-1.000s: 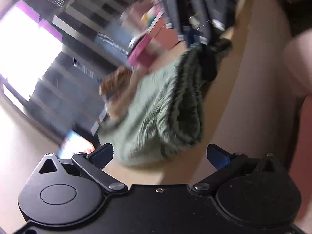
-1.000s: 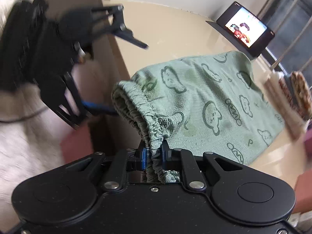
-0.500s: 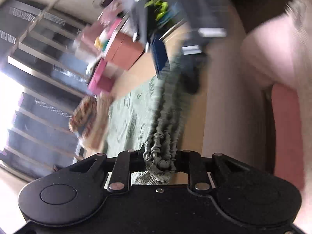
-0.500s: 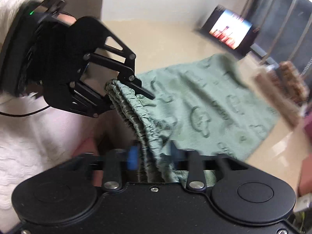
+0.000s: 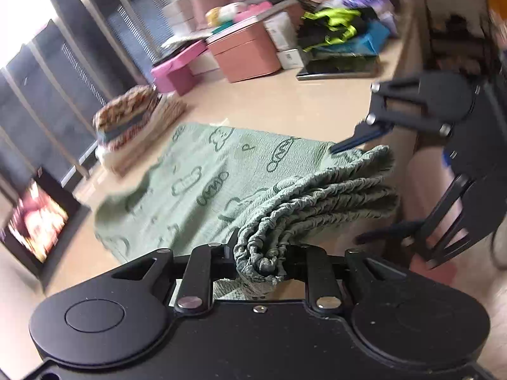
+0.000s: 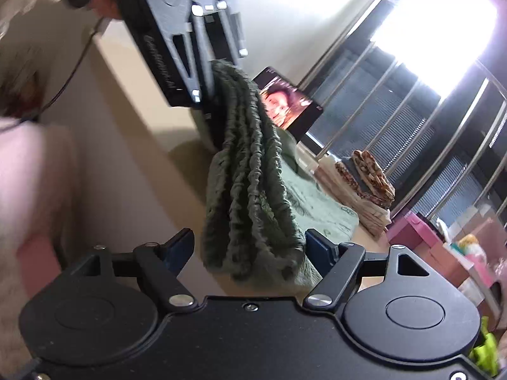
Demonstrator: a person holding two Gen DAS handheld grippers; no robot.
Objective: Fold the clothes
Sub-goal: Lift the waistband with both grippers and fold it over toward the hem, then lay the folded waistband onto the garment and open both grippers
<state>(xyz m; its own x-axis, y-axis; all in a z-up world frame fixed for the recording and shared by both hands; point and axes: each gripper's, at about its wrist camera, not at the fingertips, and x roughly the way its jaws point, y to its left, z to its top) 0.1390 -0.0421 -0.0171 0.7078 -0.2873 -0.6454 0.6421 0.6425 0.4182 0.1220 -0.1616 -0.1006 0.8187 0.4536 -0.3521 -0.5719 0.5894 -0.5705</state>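
Observation:
A green pair of printed shorts (image 5: 215,171) lies on the beige table (image 5: 285,104), its gathered elastic waistband (image 5: 317,196) lifted off the surface. My left gripper (image 5: 259,259) is shut on one end of that bunched waistband. In the right wrist view the left gripper (image 6: 218,72) hangs high with the waistband (image 6: 250,174) drooping from it. My right gripper (image 6: 248,243) has its jaws opening; the waistband's lower end hangs between the blue pads without being pressed. In the left wrist view the right gripper (image 5: 348,193) straddles the far end of the bunch.
A lit tablet (image 5: 38,221) stands at the table's left. A stack of folded patterned clothes (image 5: 130,120) sits beyond the shorts. Pink boxes (image 5: 244,53) and a heap of neon and blue items (image 5: 336,28) crowd the far side. A person's pale sleeve (image 6: 19,174) is close by.
The left gripper went from open to shut on the waistband and rose with it. The right gripper let go of the waistband, spread its jaws and dropped lower.

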